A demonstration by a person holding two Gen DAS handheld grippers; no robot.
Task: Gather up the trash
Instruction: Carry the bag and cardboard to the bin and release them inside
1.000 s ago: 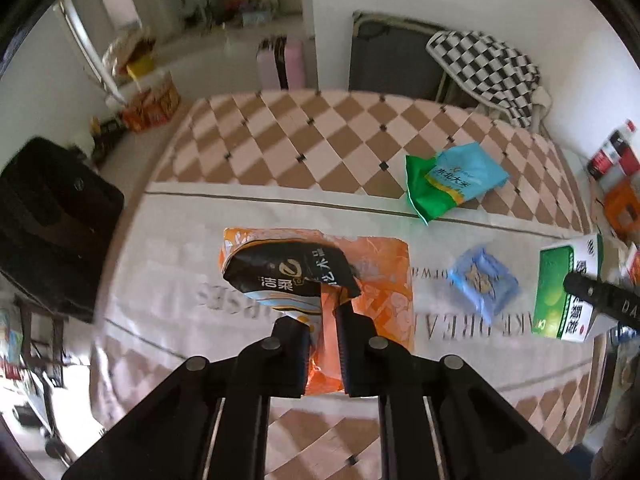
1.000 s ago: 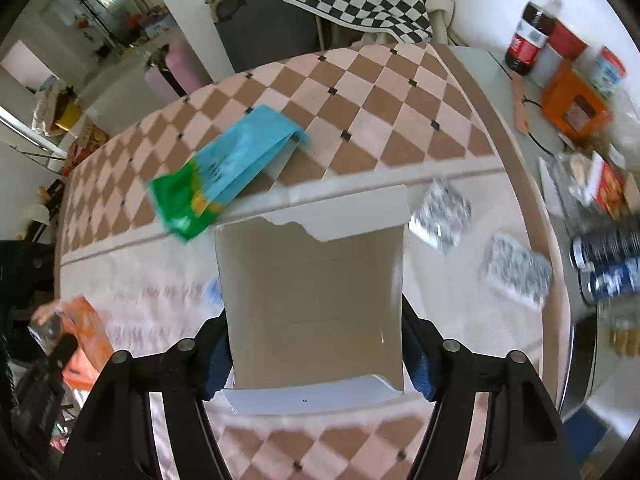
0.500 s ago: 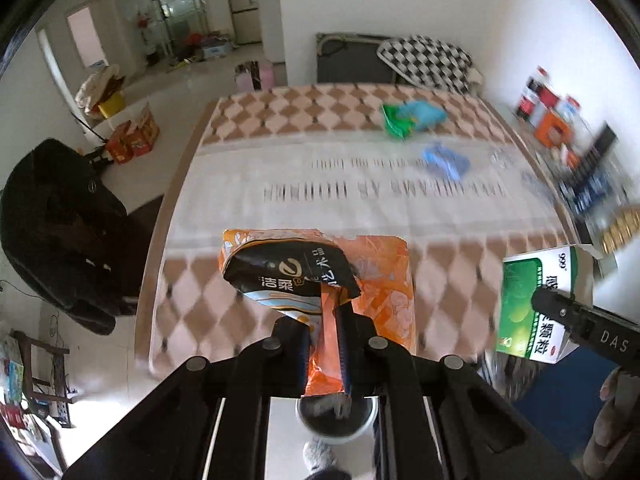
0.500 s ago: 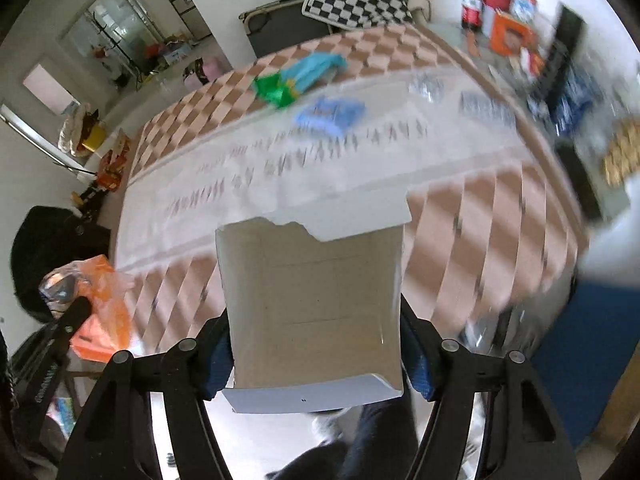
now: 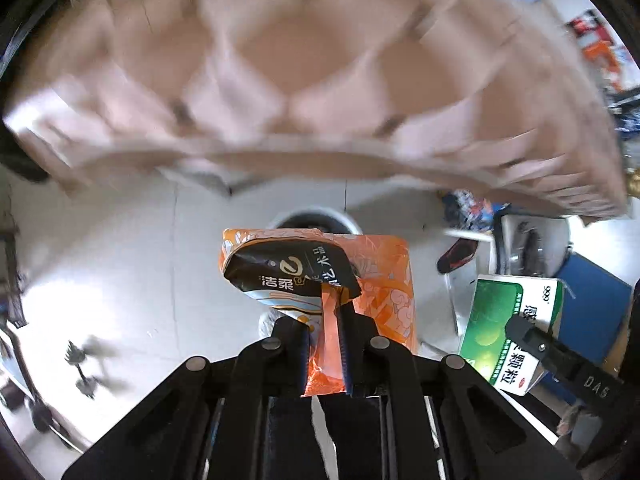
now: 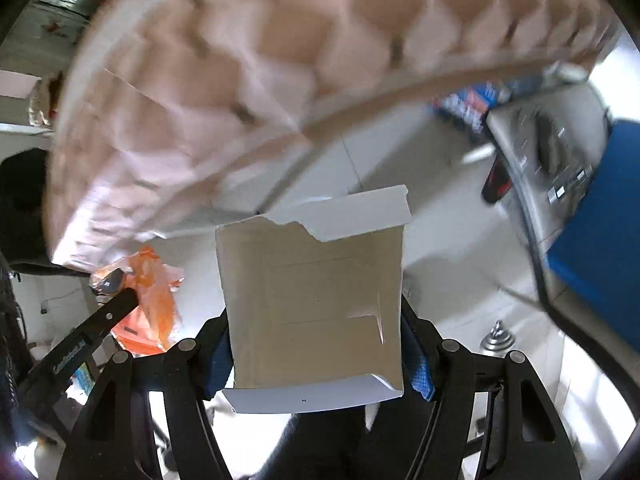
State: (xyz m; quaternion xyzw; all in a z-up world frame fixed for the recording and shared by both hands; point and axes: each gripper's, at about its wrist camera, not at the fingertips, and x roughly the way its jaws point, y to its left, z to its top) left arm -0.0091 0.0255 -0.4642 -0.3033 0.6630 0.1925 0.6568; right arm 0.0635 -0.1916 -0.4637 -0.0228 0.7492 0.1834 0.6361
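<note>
Left gripper: jaws clamped on an orange wrapper together with a crumpled black wrapper. Both wrappers are held in the air off the table edge, above the white floor. Directly behind the wrappers, a round white-rimmed bin sits on the floor, mostly hidden by them.

Right gripper: jaws set wide, pressed against the two sides of an opened cardboard box; brown inner face toward the camera, torn white flap at its top edge. In the left view the same box shows its green and white printed face, at lower right, beside the wrappers but apart from them.

The checkered tablecloth fills the top of both views, heavily blurred. Blue object at right edge; cannot tell what it is.
</note>
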